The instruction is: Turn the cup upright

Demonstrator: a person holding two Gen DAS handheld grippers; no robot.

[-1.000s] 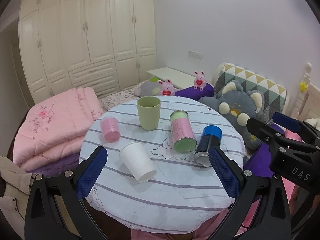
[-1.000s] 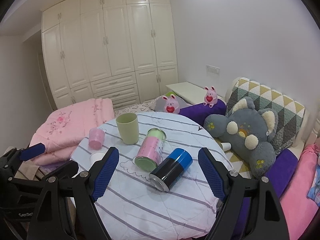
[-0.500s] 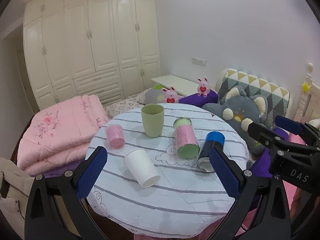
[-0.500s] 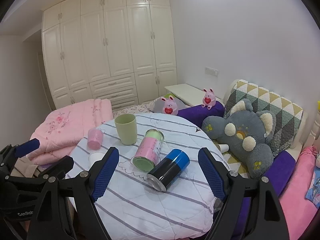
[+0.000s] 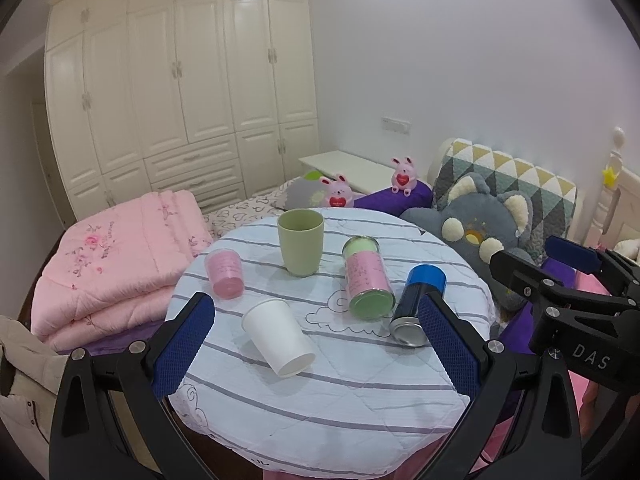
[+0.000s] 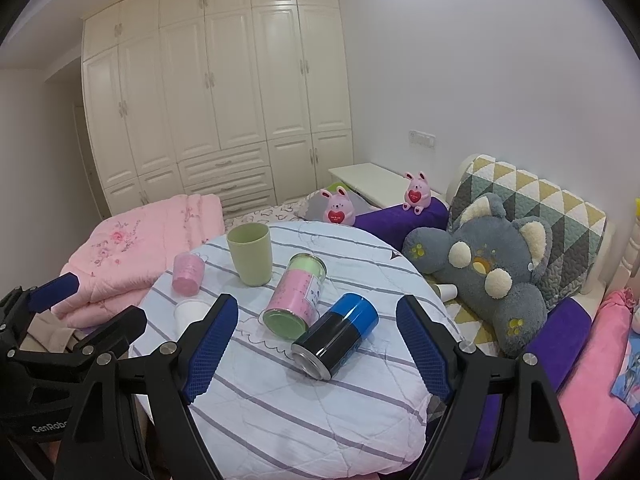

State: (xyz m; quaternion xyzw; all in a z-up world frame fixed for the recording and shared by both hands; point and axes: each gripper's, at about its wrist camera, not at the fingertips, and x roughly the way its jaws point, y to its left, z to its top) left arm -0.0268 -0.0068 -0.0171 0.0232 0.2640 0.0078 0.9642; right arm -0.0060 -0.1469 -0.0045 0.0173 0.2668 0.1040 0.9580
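Observation:
A white paper cup (image 5: 278, 338) lies on its side on the round striped table (image 5: 340, 400), mouth toward me; in the right wrist view only its top (image 6: 190, 312) shows behind a finger. A small pink cup (image 5: 224, 274) (image 6: 188, 273) lies tipped at the left. A green cup (image 5: 301, 241) (image 6: 250, 253) stands upright. A pink-and-green can (image 5: 366, 278) (image 6: 297, 301) and a blue-capped can (image 5: 416, 304) (image 6: 336, 334) lie on their sides. My left gripper (image 5: 316, 346) is open and empty above the table's near side. My right gripper (image 6: 318, 348) is open and empty, near the blue-capped can.
A folded pink quilt (image 5: 116, 256) lies left of the table. A grey plush toy (image 5: 480, 228) and a patterned cushion (image 5: 516, 176) sit at the right. Two pink bunny toys (image 5: 338, 196) sit behind the table. White wardrobes (image 5: 180, 92) line the back wall.
Both grippers have drawn back and up from the table, so the objects look smaller and lower. Nothing on the table has moved. Both grippers stay open.

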